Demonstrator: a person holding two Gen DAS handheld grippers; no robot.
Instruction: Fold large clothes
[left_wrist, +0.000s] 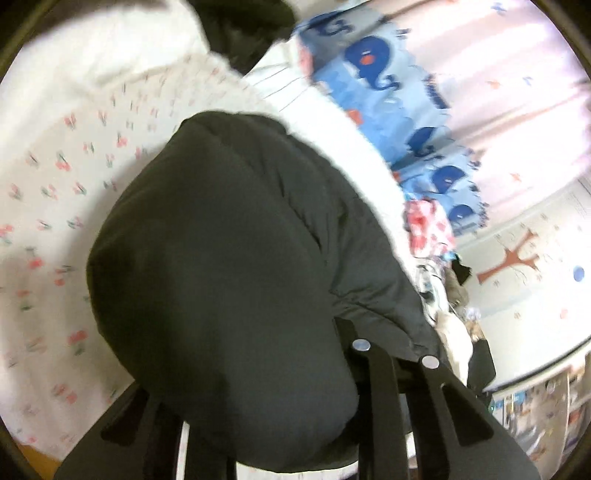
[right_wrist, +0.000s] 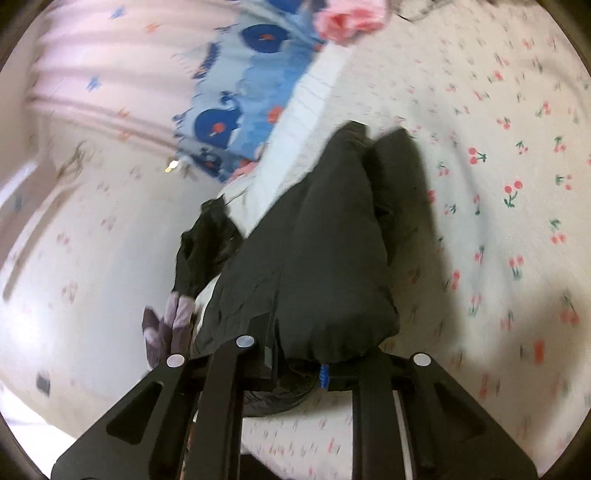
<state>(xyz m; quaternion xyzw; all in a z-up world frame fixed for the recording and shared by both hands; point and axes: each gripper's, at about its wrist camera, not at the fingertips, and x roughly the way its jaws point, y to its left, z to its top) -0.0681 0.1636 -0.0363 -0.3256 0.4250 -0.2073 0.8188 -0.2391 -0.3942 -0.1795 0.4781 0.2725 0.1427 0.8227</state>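
A black puffy jacket (left_wrist: 229, 236) lies bunched on a bed covered by a white cherry-print sheet (left_wrist: 55, 177). In the left wrist view it bulges up over my left gripper (left_wrist: 291, 398), which is shut on its fabric; the fingertips are hidden under the cloth. In the right wrist view the jacket (right_wrist: 332, 240) stretches away from my right gripper (right_wrist: 314, 369), which is shut on its near end, with black cloth pinched between the jaws. The sheet (right_wrist: 498, 166) spreads to the right of it.
A blue whale-print blanket (left_wrist: 406, 110) (right_wrist: 240, 110) lies at the bed's far side beside a pink curtain (left_wrist: 498, 74). Another black garment (right_wrist: 210, 236) and a purple-grey cloth (right_wrist: 166, 325) lie left of the jacket. A red floral cloth (left_wrist: 428, 229) sits by the wall.
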